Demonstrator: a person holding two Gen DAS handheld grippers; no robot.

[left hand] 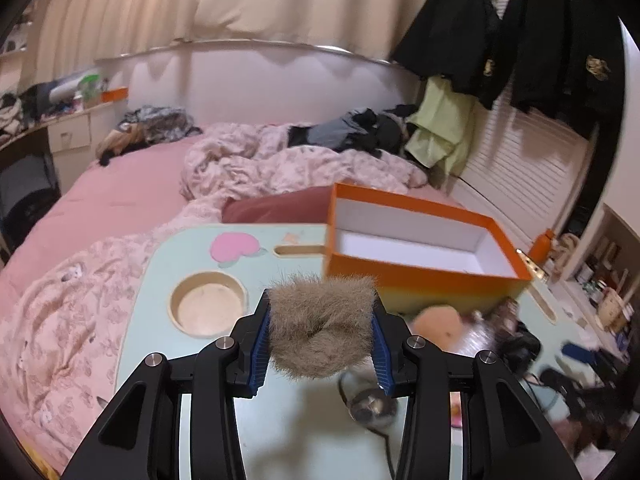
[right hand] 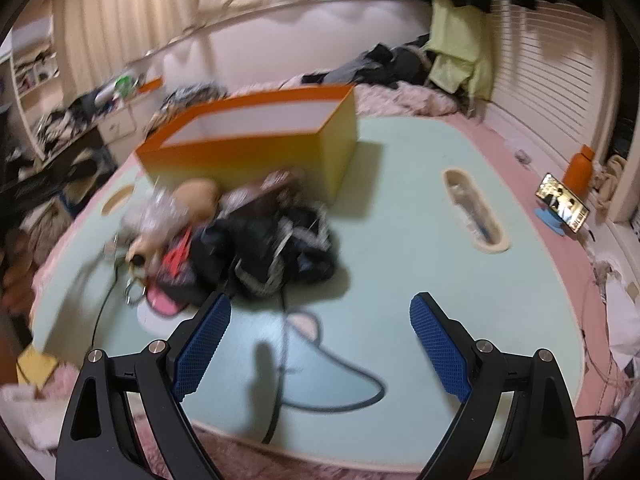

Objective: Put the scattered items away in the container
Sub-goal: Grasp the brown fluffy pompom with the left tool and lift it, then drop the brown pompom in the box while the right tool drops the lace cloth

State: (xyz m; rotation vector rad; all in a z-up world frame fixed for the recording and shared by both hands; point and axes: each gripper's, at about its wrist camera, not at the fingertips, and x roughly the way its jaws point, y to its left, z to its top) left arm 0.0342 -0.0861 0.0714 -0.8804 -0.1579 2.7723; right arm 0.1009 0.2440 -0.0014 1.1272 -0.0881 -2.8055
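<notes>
The left gripper was clamped on a furry scrunchie, held clear of the table with the orange box at 1 o'clock, while the right gripper hung apart, pile at 11 o'clock.

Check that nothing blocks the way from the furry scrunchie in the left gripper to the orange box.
Nothing visible does. The left gripper holds the furry scrunchie just short of the orange box, whose top is open and whose inside looks empty.

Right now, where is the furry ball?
In the left wrist view, the furry ball sits between the left hand-held gripper's pads, just before the orange box.
</notes>
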